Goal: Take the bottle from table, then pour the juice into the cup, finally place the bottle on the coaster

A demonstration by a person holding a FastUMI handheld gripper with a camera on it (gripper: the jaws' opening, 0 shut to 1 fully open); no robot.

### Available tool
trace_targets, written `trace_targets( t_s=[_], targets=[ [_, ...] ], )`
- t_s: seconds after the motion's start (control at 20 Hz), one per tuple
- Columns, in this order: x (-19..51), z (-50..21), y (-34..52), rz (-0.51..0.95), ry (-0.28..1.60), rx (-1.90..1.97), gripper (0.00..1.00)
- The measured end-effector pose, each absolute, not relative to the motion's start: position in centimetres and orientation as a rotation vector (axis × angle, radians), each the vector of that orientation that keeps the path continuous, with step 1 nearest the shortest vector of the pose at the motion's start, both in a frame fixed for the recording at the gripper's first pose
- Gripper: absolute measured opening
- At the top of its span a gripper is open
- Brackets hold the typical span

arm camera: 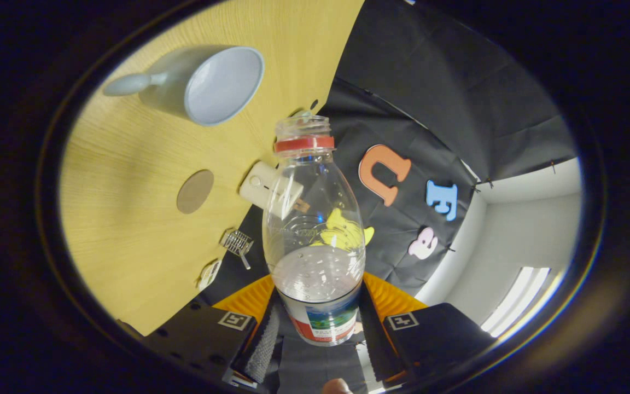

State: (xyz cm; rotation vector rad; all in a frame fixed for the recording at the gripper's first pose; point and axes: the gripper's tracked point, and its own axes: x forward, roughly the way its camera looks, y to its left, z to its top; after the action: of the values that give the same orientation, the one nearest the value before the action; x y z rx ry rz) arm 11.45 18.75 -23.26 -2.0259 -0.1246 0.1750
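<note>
Recording booth: black cloth wall (pixel 446 98) behind a wooden table (pixel 123 180)

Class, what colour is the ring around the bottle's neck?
Red, seen in the gripper view: the ring sits under the bottle mouth.

A pale yellow wood-grain table (pixel 129 191) carries a grey ceramic cup with a handle (pixel 205 82), a round brown coaster (pixel 195 191) and, near its edge, what may be a small clear plastic clip (pixel 237 242).
</note>
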Motion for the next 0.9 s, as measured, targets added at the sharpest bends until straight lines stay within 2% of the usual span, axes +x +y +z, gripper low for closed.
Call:
trace_targets(
  t_s=[0.35, 0.9],
  targets=[
    [11.5, -24.2, 18.0, 0.192, -0.062, -1.933, 0.75],
    [8.9, -28.4, 14.8, 0.282, 0.222, -1.214, 0.76]
  ],
)
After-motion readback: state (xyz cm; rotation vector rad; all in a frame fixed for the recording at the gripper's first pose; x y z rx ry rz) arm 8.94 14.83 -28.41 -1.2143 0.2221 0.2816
